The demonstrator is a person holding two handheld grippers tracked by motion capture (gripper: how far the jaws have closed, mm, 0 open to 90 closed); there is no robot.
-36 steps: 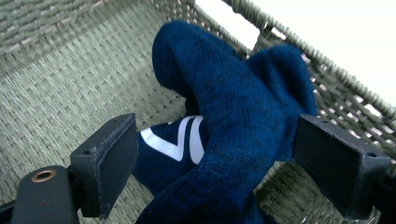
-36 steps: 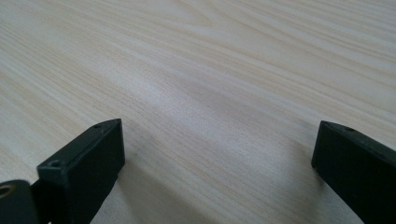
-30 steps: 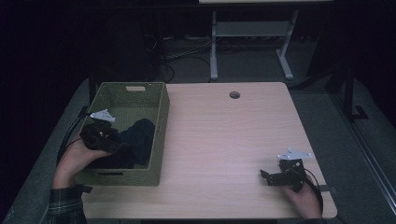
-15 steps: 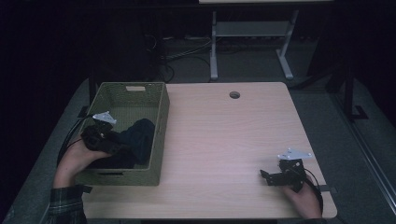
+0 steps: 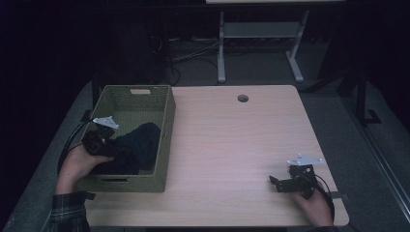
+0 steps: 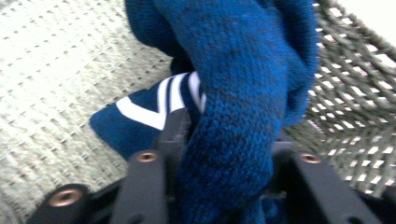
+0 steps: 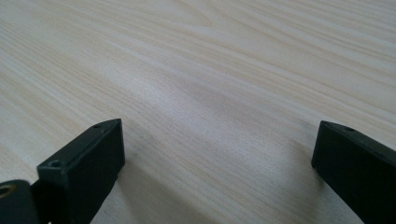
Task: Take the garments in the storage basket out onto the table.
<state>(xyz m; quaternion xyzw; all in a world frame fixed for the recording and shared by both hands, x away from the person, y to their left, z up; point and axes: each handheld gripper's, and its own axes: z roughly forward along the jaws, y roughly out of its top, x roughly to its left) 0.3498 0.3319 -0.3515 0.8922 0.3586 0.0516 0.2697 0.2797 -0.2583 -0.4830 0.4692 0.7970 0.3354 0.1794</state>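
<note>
while the left gripper (image 5: pixel 112 145) sits low inside the woven basket (image 5: pixel 167 121) at about nine o'clock on the table (image 5: pixel 232 140), its jaws have just been closing and now pinch a thick fold of the blue knitted garment (image 6: pixel 233 93). the left gripper view shows the knit bunched between the two black jaws, pressed from both sides, with a patch of navy cloth carrying white stripes (image 6: pixel 154 109) tucked just behind and to the left of the fold. the garment lies in the basket's near half, toward its right wall, as a dark heap in the high view (image 5: pixel 138 145); part of it rests on the pale woven floor of the basket, and the open weave of the side wall rises beyond it at the right of the gripper view. the person's left hand (image 5: pixel 77 164) holds the gripper from the seven o'clock side, a plaid cuff (image 5: pixel 67 215) showing at the table's near edge.

the right gripper (image 5: pixel 275 181) rests well apart from all this — at roughly five o'clock on the table, near the front right corner, pointing toward nine o'clock. its jaws stand spread wide with only bare light wood between them, as the right gripper view (image 7: pixel 215 154) shows, and they hold nothing. the person's right hand (image 5: pixel 312 205) grips it from behind. a round cable hole (image 5: pixel 242 98) lies at twelve o'clock near the table's far edge.
</note>
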